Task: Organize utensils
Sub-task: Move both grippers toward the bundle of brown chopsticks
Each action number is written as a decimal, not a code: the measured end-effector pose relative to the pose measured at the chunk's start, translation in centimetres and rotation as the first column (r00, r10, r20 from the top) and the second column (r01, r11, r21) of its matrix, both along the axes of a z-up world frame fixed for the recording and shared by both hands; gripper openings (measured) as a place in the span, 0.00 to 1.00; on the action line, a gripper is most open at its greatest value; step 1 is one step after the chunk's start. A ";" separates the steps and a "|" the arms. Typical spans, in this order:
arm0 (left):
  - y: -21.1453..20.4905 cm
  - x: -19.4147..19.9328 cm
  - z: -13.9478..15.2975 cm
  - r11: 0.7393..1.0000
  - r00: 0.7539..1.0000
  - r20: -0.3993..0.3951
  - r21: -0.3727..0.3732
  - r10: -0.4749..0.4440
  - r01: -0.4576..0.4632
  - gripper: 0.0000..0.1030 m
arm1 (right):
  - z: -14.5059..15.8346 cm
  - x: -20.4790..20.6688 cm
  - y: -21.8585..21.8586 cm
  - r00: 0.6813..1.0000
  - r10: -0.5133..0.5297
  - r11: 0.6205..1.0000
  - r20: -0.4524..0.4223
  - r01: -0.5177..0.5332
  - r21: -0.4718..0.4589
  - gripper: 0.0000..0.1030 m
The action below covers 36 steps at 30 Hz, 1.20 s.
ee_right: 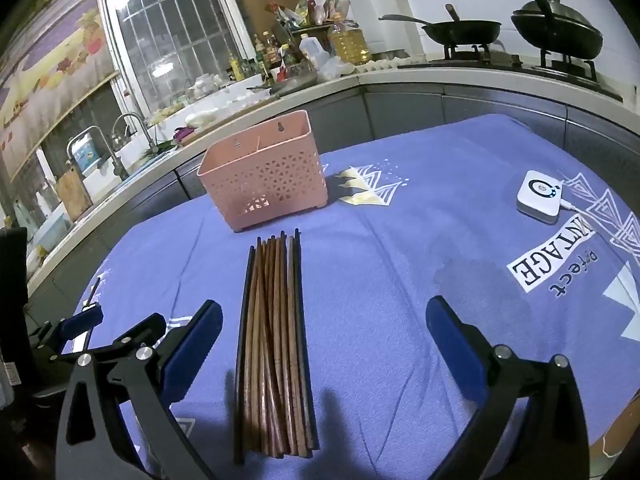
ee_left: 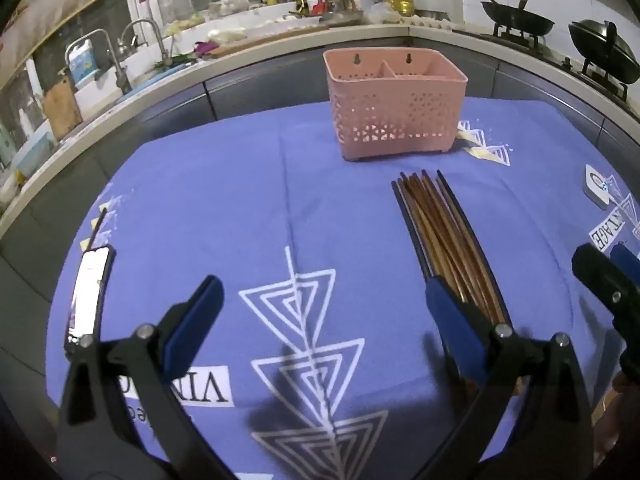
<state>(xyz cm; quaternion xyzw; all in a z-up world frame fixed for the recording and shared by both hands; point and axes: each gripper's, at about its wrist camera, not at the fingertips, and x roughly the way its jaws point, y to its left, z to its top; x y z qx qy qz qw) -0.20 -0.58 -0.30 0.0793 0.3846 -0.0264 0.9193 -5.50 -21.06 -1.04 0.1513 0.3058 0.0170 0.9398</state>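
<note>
A bundle of several brown and black chopsticks (ee_right: 274, 336) lies on the blue tablecloth, tips pointing at a pink perforated utensil basket (ee_right: 266, 176) with divided compartments. In the left wrist view the chopsticks (ee_left: 444, 236) lie in front of the basket (ee_left: 394, 108), partly behind my left gripper's right finger. My left gripper (ee_left: 324, 312) is open and empty, left of the chopsticks. My right gripper (ee_right: 324, 332) is open and empty above the table, with the near half of the bundle between its fingers' lines. The right gripper also shows at the left wrist view's right edge (ee_left: 608, 276).
A smartphone (ee_left: 88, 296) lies at the table's left edge. A small white device (ee_right: 540, 196) with a cable sits at the right. The blue cloth (ee_right: 400, 248) covers the table. Kitchen counters with a sink, bottles and woks ring the far side.
</note>
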 end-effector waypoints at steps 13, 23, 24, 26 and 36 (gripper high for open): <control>0.3 0.2 -0.5 1.000 1.000 -0.014 0.018 0.015 -0.015 0.94 | -0.3 0.3 -0.3 1.000 -0.001 1.000 -0.022 0.002 0.014 0.97; 0.6 0.3 -0.9 0.999 0.999 -0.023 0.022 0.030 -0.030 0.94 | -0.4 0.5 -0.4 1.000 0.001 1.000 -0.027 0.000 0.017 0.97; 0.7 0.4 -1.0 0.999 0.999 -0.025 0.024 0.034 -0.034 0.94 | -0.4 0.5 -0.3 1.000 0.002 1.000 -0.025 -0.002 0.014 0.97; 0.9 0.5 -1.1 0.999 0.999 -0.027 0.025 0.040 -0.039 0.94 | -0.4 0.5 -0.2 1.000 0.004 1.000 -0.018 -0.004 0.005 0.97; 2.0 1.4 -1.9 0.999 0.998 -0.056 -0.031 0.016 -0.017 0.93 | -1.5 1.0 0.8 0.995 0.072 0.993 -0.069 -0.078 -0.088 0.48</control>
